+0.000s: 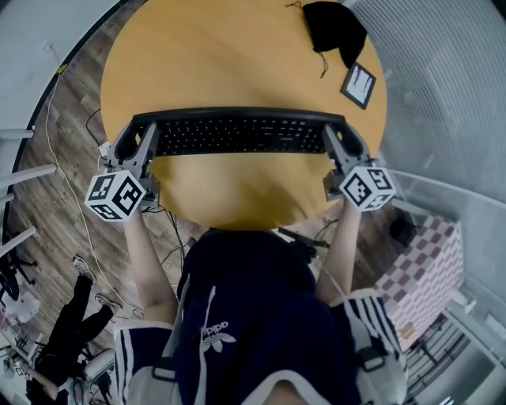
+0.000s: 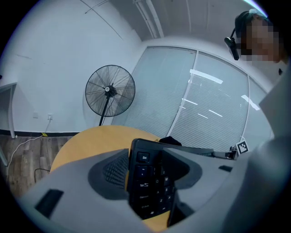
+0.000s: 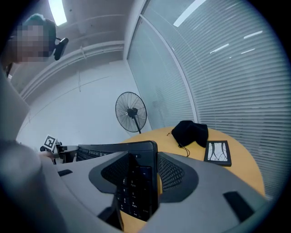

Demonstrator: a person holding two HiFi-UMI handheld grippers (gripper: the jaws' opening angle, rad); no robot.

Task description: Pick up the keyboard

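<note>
Round yellow wooden table (image 1: 237, 55) at 12 o'clock. Plank floor (image 1: 67, 134) at 9. Blind-covered glass wall (image 1: 451, 71) at 2. Pedestal fan (image 2: 110, 91) against white wall (image 2: 54, 59). Strip light (image 3: 57, 11) overhead.

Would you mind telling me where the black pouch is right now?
In the head view the black pouch lies at the far right edge of the round table, beside the framed card, beyond the keyboard.
</note>
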